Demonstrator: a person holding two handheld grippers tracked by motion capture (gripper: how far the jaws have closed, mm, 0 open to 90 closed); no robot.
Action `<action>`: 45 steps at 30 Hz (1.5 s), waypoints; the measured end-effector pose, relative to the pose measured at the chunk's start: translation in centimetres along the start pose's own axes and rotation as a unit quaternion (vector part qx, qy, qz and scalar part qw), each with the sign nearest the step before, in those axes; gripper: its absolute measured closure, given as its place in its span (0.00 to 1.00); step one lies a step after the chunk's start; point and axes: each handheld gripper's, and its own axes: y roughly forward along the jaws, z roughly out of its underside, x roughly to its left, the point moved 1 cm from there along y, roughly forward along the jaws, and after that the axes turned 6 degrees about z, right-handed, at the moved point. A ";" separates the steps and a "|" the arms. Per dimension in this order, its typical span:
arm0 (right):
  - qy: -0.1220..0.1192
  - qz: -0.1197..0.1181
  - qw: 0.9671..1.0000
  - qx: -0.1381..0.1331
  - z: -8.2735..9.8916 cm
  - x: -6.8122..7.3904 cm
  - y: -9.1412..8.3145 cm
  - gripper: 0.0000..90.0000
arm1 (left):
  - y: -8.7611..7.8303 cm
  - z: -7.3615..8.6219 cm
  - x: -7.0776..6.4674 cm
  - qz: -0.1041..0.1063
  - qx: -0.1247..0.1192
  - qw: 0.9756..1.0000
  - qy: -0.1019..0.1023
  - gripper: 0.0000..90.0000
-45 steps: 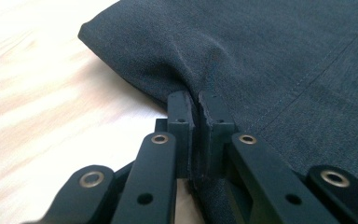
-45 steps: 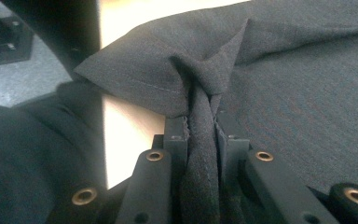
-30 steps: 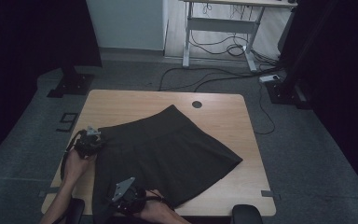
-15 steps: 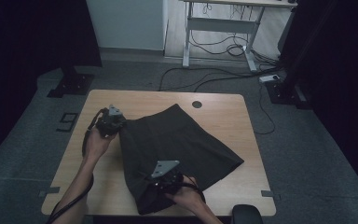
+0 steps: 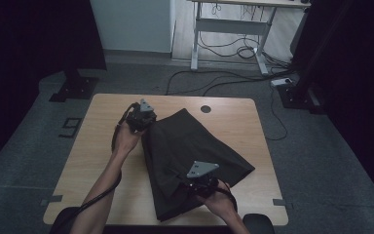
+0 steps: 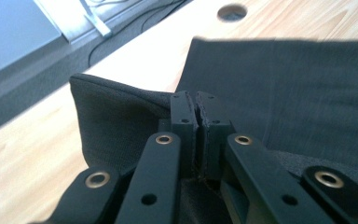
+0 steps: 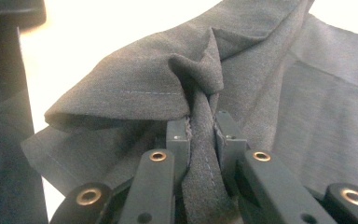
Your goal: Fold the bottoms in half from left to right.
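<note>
Both tongs, left (image 6: 196, 105) and right (image 7: 200, 128), seemingly clamp the dark skirt (image 5: 195, 151).

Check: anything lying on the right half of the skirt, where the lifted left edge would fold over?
Nothing visible. Both tools, left and right, are shut on the dark skirt's left edge, and its flat right half is bare: no object on it, none between it and the raised fold.

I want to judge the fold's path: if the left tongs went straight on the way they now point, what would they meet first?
Probably the dark garment itself: the left tongs, shut on its edge, point across the flat cloth lying just ahead on the table. Depth is unclear, so they might pass just above it.
</note>
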 end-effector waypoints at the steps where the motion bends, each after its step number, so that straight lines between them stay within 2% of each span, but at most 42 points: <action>1: 0.002 0.008 1.000 -0.006 0.0 -0.4 -0.9 0.88 | 0.2 -1.1 -0.4 0.005 -0.005 1.000 0.003 0.96; 2: 0.002 0.008 1.000 -0.006 0.0 -0.4 -0.9 0.88 | 0.2 -1.1 -0.4 0.005 -0.005 1.000 0.003 0.96; 3: 0.005 0.019 1.000 -0.013 0.0 -0.8 -2.0 0.88 | 0.4 -2.6 -0.9 0.008 -0.009 1.000 0.013 0.96; 4: 0.005 0.019 1.000 -0.013 0.0 -0.8 -2.0 0.88 | 0.4 -2.6 -0.9 0.008 -0.009 1.000 0.013 0.96; 9: 0.009 0.051 0.998 -0.032 0.0 -2.2 -5.1 0.88 | 1.3 -5.8 -2.1 0.020 -0.018 0.999 0.031 0.96; 12: 0.019 0.068 0.997 -0.038 0.3 -3.3 -6.5 0.88 | 2.7 -7.6 -3.0 0.025 -0.023 0.999 0.042 0.96; 15: 0.034 0.085 0.995 -0.034 1.3 -4.6 -7.0 0.88 | 4.8 -8.5 -3.8 0.031 -0.022 0.998 0.042 0.96; 17: 0.046 0.097 0.994 -0.024 2.4 -5.5 -6.8 0.88 | 6.6 -8.7 -4.3 0.034 -0.016 0.998 0.047 0.96; 20: 0.077 0.103 0.992 -0.011 4.3 -6.9 -6.2 0.88 | 9.5 -8.3 -5.0 0.035 -0.001 0.998 0.059 0.96; 23: 0.100 0.108 0.989 0.005 6.0 -7.9 -5.2 0.88 | 12.0 -7.6 -5.3 0.045 0.006 0.998 0.051 0.95; 25: 0.097 0.122 0.987 0.032 6.9 -8.5 -4.4 0.88 | 14.0 -7.0 -5.7 0.046 0.012 0.998 0.045 0.95; 27: 0.100 0.123 0.987 0.037 7.1 -8.7 -4.1 0.88 | 14.5 -6.8 -5.8 0.046 0.014 0.998 0.043 0.94; 29: 0.096 0.126 0.986 0.052 7.6 -8.9 -3.7 0.87 | 15.0 -6.3 -5.9 0.043 0.008 0.998 0.034 0.88; 31: 0.095 0.128 0.985 0.061 8.1 -9.0 -3.4 0.84 | 14.7 -6.0 -5.6 0.038 -0.004 0.999 0.030 0.75; 32: 0.103 0.125 0.985 0.063 8.4 -9.1 -3.3 0.79 | 14.3 -5.9 -5.4 0.038 -0.008 0.999 0.028 0.65; 33: 0.107 0.121 0.985 0.066 8.5 -9.2 -3.4 0.74 | 13.9 -6.0 -5.1 0.038 -0.012 0.999 0.024 0.58; 36: 0.116 0.119 0.984 0.071 9.0 -9.4 -3.6 0.58 | 12.7 -6.0 -4.4 0.050 -0.016 0.999 0.004 0.44; 38: 0.123 0.114 0.983 0.071 9.4 -9.5 -3.9 0.48 | 11.4 -5.8 -4.1 0.056 -0.020 0.998 0.000 0.36; 39: 0.132 0.114 0.982 0.073 9.8 -9.5 -4.4 0.40 | 10.7 -5.6 -4.1 0.057 -0.021 0.998 0.003 0.31; 40: 0.132 0.114 0.982 0.073 9.8 -9.5 -4.4 0.40 | 10.0 -5.2 -4.1 0.059 -0.021 0.998 0.004 0.31; 42: 0.134 0.111 0.982 0.075 10.2 -9.4 -5.2 0.35 | 8.7 -4.2 -4.3 0.077 -0.019 0.997 -0.006 0.23; 43: 0.141 0.110 0.982 0.066 10.4 -9.3 -6.2 0.32 | 7.8 -3.4 -4.6 0.081 -0.017 0.997 -0.006 0.20; 44: 0.141 0.110 0.982 0.066 10.4 -9.3 -6.2 0.32 | 7.8 -3.4 -4.6 0.081 -0.017 0.997 -0.006 0.18; 45: 0.145 0.104 0.982 0.057 10.3 -9.1 -7.2 0.31 | 7.2 -2.6 -4.9 0.083 -0.013 0.996 -0.009 0.16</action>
